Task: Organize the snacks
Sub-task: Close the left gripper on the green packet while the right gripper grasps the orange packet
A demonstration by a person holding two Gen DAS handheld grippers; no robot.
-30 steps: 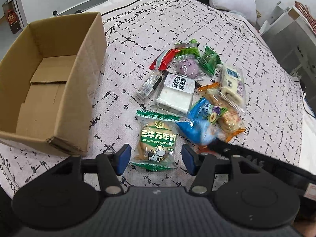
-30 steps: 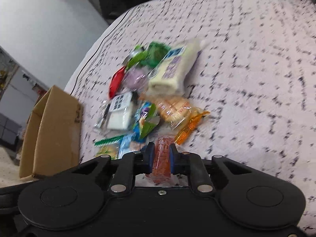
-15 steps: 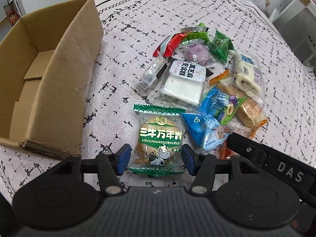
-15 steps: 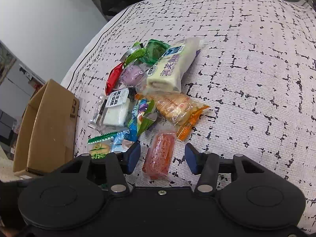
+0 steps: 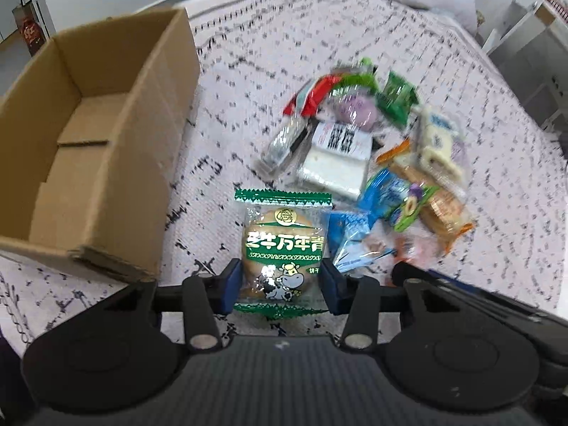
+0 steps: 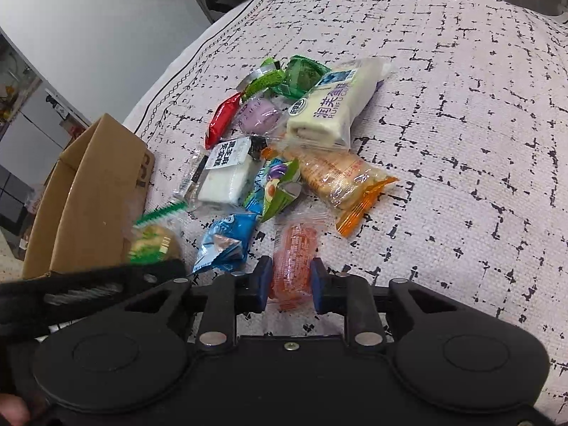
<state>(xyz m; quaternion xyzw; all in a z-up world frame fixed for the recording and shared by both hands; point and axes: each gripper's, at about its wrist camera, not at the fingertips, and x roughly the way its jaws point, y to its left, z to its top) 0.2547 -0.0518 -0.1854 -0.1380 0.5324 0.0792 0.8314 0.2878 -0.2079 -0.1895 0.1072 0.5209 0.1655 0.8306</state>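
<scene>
Cardboard box (image 5: 106, 149): 1; grippers: 2, closing on snacks.

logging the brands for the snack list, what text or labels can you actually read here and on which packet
"三牛万年青": green cookie packet
"润芙鲜" over "RUNFU...", rest cut off: cream roll packet
White cake packet: black characters, too small to read
Cardboard box: printed letters, cut off
Other wrappers: blurred or unreadable
</scene>
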